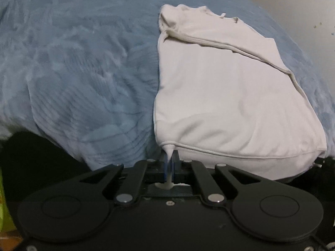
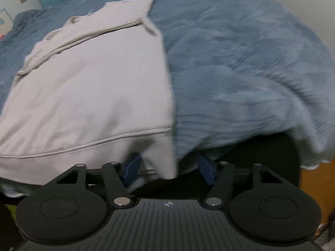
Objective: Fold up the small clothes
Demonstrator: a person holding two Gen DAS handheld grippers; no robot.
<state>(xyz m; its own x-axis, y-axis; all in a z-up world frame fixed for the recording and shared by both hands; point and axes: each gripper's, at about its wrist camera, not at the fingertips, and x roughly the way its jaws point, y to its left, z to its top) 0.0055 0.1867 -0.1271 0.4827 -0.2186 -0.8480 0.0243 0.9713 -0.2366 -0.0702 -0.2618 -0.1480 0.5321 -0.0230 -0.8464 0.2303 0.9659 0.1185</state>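
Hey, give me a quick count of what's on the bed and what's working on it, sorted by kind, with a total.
White garment, partly folded: 1
Blue fleece blanket covering the bed: 1
Hand-held grippers: 2, the left hand-held gripper shut on the garment's near hem corner, the right hand-held gripper open at the other near corner
Total: 4

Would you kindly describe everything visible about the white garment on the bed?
The white garment looks like soft knit cotton, with a stitched hem along its near edge. Its sides are folded in to a narrow rectangle, a sleeve lying diagonally across the far part. It rests on a blue fleece blanket. The left tongs pinch its near left hem corner; the right tongs stand open at the right corner.
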